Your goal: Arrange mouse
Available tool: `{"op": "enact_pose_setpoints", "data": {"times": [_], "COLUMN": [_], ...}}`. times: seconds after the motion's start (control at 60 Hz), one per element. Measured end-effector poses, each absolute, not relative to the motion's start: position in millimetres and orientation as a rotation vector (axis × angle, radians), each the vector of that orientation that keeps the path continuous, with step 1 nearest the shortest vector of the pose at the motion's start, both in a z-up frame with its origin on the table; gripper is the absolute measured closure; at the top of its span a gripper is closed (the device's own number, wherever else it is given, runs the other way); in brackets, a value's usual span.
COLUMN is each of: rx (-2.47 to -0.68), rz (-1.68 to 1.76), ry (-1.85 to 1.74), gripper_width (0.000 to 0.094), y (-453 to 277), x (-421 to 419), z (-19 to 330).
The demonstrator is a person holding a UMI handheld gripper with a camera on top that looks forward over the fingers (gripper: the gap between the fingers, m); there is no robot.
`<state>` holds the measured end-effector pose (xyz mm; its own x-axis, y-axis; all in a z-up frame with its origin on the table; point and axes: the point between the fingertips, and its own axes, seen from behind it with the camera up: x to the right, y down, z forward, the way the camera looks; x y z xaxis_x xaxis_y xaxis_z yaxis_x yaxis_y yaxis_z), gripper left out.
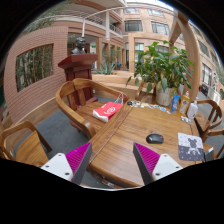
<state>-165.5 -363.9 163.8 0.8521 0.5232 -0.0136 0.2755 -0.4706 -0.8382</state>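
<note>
The wooden table (pixel 120 135) is bare near the fingers. A mouse (pixel 155 138) sits right, a red book (pixel 107 111) far left. Chairs (pixel 80 98) crowd the left side.

Outdoor courtyard patio: brick buildings (pixel 45 55), wooden table (pixel 125 135), chairs (pixel 80 100).

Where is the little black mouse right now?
In the gripper view, the small black computer mouse sits on the round wooden table, beyond the open gripper, right of the red book.

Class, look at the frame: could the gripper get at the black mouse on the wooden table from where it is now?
Probably yes. The gripper is open, and the mouse lies beyond the fingers, slightly right, on bare table. Nothing stands between; the booklet lies further right.
</note>
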Motion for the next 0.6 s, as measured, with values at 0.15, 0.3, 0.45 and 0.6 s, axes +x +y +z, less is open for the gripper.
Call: {"op": "enact_pose_setpoints", "data": {"times": [0.15, 0.3, 0.45, 0.6], "rx": [-2.147, -2.211, -2.235, -2.258], "rz": [0.290, 0.217, 0.186, 0.198], "ry": [-0.556, -0.479, -0.344, -0.262], "gripper_width": [0.0085, 0.0083, 0.0084, 0.0084], "y": [-347, -310, -261, -215], "x": [-148, -115, -85, -79], "z": [123, 74, 43, 20]}}
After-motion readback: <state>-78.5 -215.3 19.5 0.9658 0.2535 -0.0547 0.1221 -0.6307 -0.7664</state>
